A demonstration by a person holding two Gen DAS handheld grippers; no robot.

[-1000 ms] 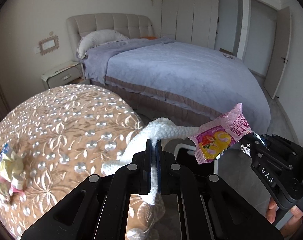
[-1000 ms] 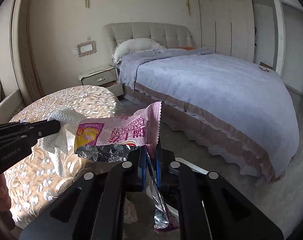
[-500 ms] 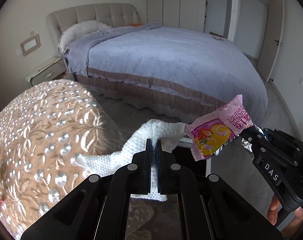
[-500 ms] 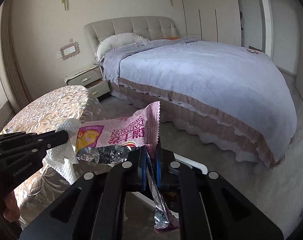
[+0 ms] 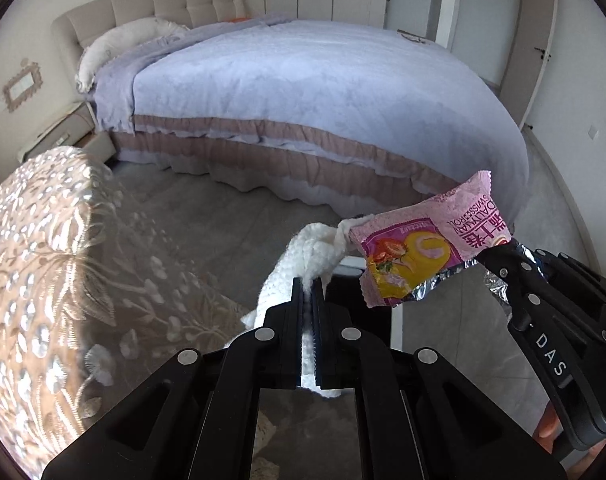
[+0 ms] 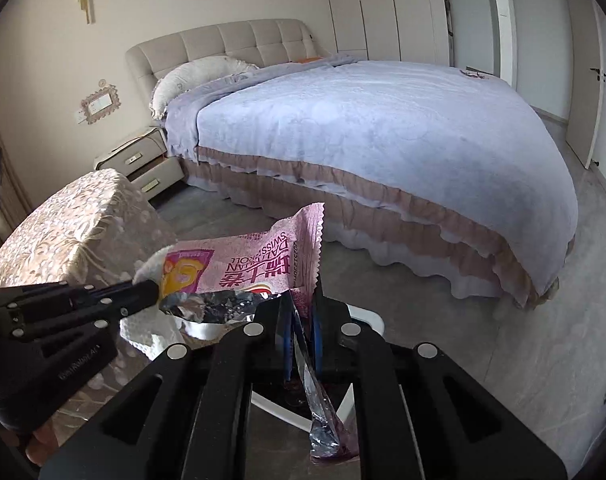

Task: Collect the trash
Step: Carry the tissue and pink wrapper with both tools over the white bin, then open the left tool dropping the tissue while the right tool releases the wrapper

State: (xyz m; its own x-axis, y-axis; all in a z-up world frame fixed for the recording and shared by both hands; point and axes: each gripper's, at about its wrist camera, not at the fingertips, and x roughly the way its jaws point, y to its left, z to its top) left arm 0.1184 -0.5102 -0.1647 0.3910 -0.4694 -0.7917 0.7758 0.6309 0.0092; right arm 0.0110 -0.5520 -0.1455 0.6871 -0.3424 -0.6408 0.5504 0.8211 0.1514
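My left gripper [image 5: 311,286] is shut on a crumpled white paper towel [image 5: 303,256], held in the air to the right of the table. It shows from the side in the right wrist view [image 6: 153,289], with the towel [image 6: 151,326] hanging under it. My right gripper [image 6: 303,300] is shut on a pink snack wrapper [image 6: 255,264] with a silver foil inside. In the left wrist view the right gripper [image 5: 493,256] holds the wrapper [image 5: 427,240] just right of the towel. A white-rimmed bin [image 6: 373,318] with a dark inside lies below both grippers, mostly hidden.
A round table with a gold floral cloth [image 5: 43,264] stands at the left. A large bed with a lavender cover [image 5: 311,96] fills the far side. A nightstand [image 6: 143,160] sits by the headboard. Grey floor [image 6: 503,352] lies between bed and grippers.
Both grippers have moved right, away from the table, carrying the towel and wrapper. The table has slid to the left edge of the views, and its trash pile is out of view.
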